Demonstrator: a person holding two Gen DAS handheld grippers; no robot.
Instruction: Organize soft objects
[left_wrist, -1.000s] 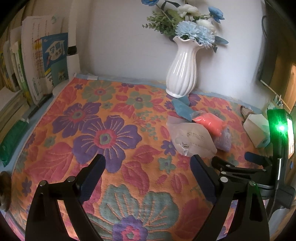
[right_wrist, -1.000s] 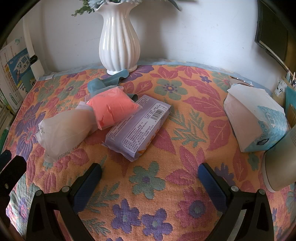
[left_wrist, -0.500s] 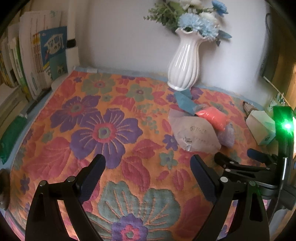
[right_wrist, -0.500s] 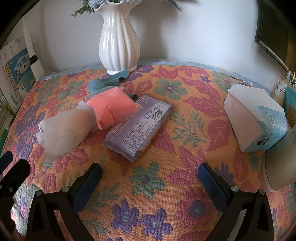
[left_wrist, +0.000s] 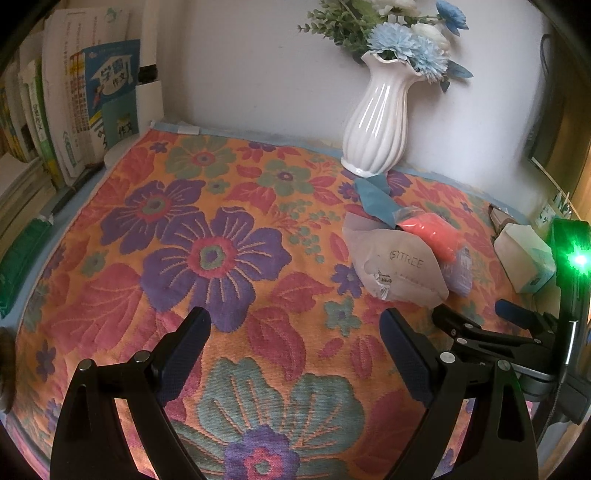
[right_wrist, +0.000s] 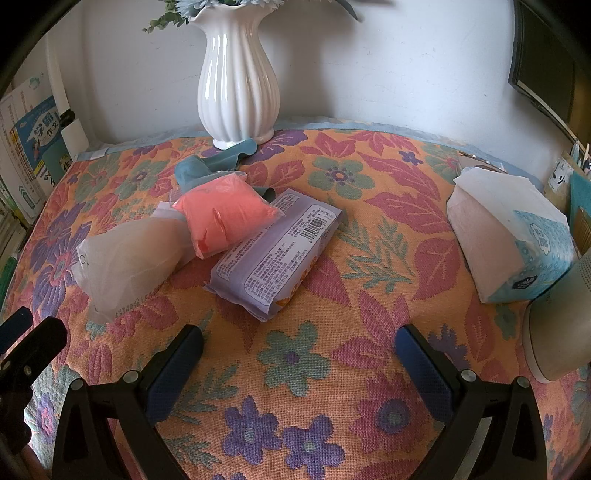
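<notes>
Both my tools, left tool (left_wrist: 295, 343) and right tool (right_wrist: 299, 350), gape wide, holding nothing; the pink packet (right_wrist: 221, 216), clear pouch (right_wrist: 125, 262) and purple pack (right_wrist: 277, 254) lie piled before the white vase (right_wrist: 236, 74)

The right hand-held gripper (right_wrist: 299, 341) hangs with its jaws spread wide and empty over the floral cloth (right_wrist: 332, 369) on the surface. Just beyond lies a purple packet (right_wrist: 273, 262), with a coral pouch (right_wrist: 221, 218) overlapping it, a frosted white pouch (right_wrist: 125, 266) beside, and teal fabric (right_wrist: 195, 170) near the white vase (right_wrist: 238, 81). A tissue pack (right_wrist: 509, 240) sits well apart at right.
</notes>
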